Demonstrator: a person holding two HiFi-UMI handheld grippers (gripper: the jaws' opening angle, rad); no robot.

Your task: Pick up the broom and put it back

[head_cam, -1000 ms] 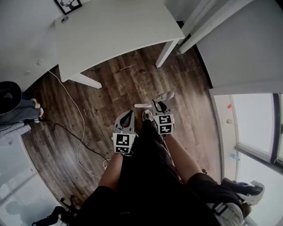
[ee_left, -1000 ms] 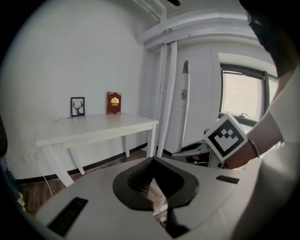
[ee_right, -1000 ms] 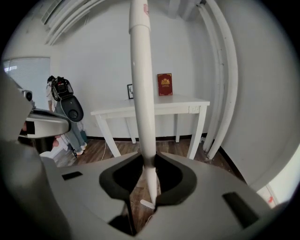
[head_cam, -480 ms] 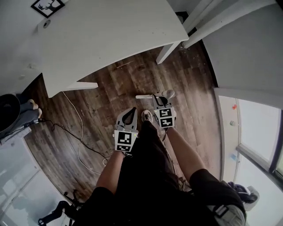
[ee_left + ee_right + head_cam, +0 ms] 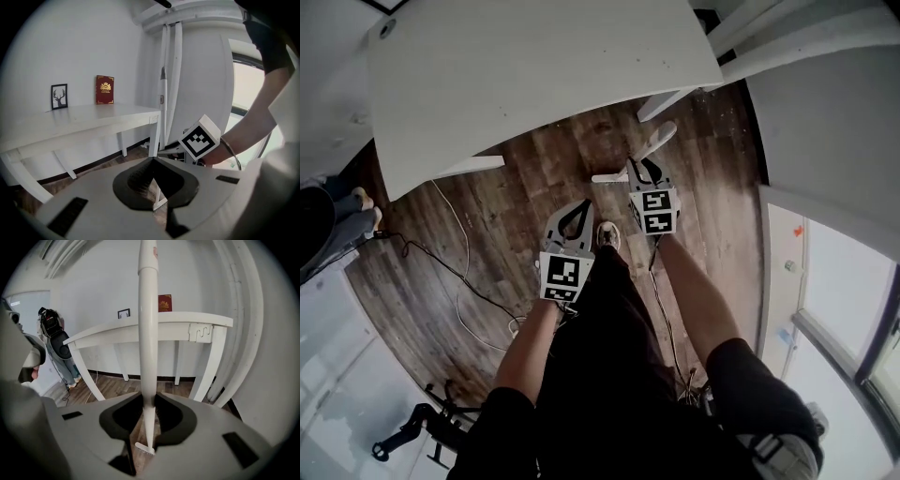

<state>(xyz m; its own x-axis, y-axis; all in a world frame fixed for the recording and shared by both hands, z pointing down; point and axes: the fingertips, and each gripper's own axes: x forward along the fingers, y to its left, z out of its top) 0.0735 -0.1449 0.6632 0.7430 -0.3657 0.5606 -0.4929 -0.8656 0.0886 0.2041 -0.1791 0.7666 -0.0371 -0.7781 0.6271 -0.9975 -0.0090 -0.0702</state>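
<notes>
While the right gripper (image 5: 149, 398) clamps its jaws on the white broom (image 5: 148, 333) near the table (image 5: 197, 320), the left gripper (image 5: 152, 160) hangs beside it, jaws closed together and empty.

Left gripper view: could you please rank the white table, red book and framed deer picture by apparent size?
1. white table
2. red book
3. framed deer picture, only slightly smaller than the book

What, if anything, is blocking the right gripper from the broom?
Nothing visible: the right gripper has its fingers shut on the broom, whose white handle stands upright between them.
</notes>
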